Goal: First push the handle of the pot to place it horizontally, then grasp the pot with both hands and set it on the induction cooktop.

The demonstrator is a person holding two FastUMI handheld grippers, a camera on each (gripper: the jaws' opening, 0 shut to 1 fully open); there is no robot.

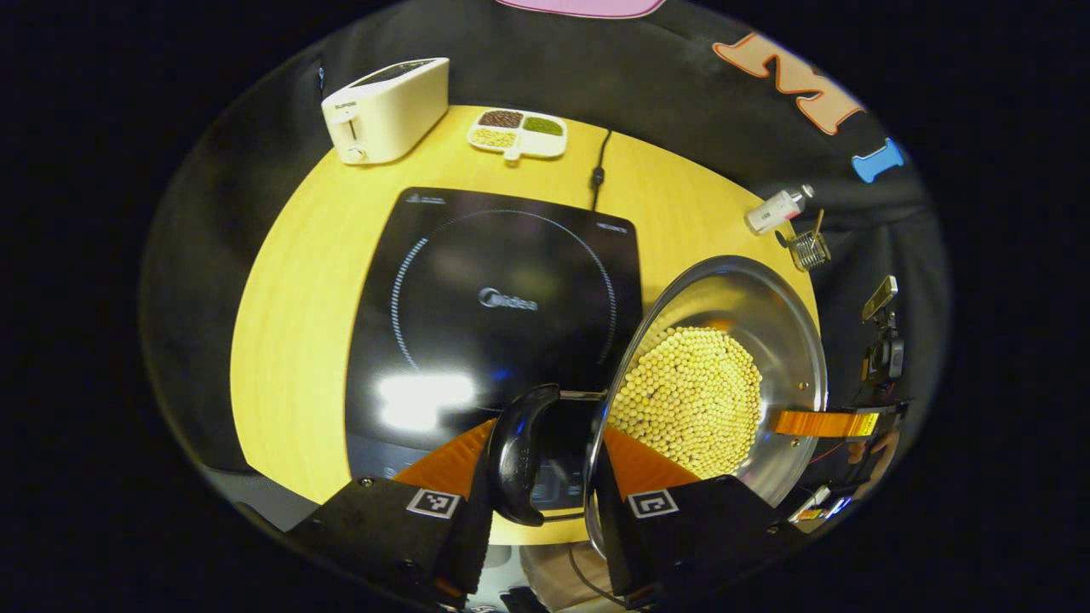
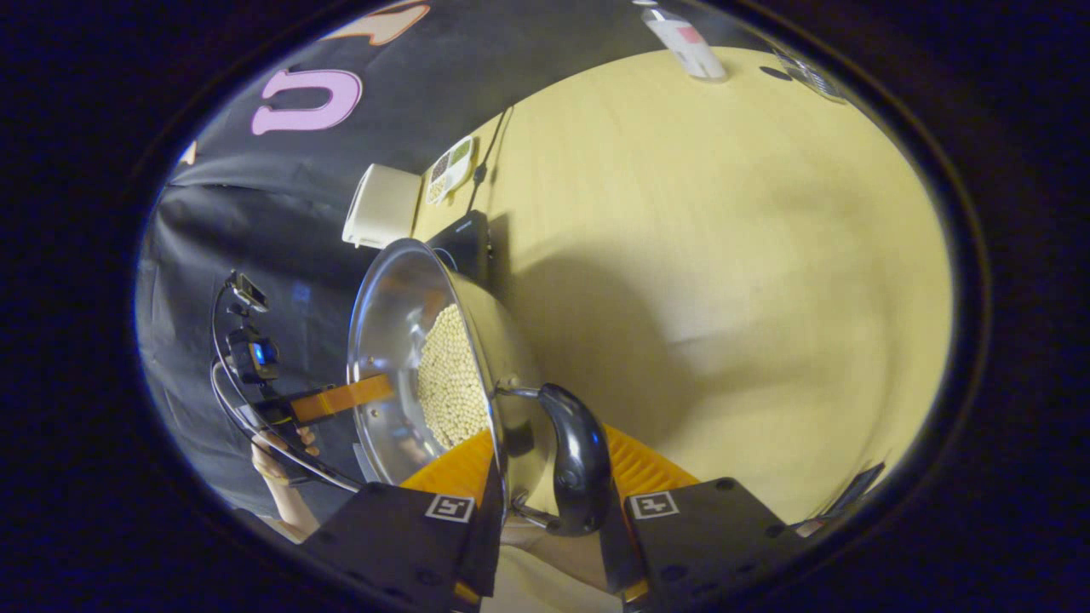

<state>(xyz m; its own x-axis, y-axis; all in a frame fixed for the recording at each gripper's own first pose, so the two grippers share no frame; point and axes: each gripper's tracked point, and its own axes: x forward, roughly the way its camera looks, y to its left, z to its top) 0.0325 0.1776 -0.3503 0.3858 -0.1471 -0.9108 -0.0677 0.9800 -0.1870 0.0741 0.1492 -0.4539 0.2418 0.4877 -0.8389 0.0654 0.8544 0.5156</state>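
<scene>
A steel pot [image 1: 766, 340] holding soybeans [image 1: 690, 400] hangs just right of the black induction cooktop [image 1: 502, 298], its near rim over the cooktop's edge. My left gripper [image 1: 545, 464] is shut on the pot at one black side handle [image 1: 524, 455], one finger outside the handle and one inside the wall. At the opposite rim, one of the right gripper's fingers [image 1: 817, 423] reaches in. My right gripper [image 2: 549, 477] clamps the other black handle [image 2: 579, 460] and the pot [image 2: 383, 315] wall the same way. Across the pot are one of the left gripper's fingers [image 2: 349, 396] and a hand [image 2: 277, 460].
On the yellow table [image 1: 289, 323] a white toaster [image 1: 383, 111] and a divided dish [image 1: 517, 132] of grains stand behind the cooktop, with its cable [image 1: 599, 170]. A white bottle [image 1: 777, 210] and a small wire basket [image 1: 809, 249] sit at the far right. Bare table [image 2: 724, 255] lies right of the pot.
</scene>
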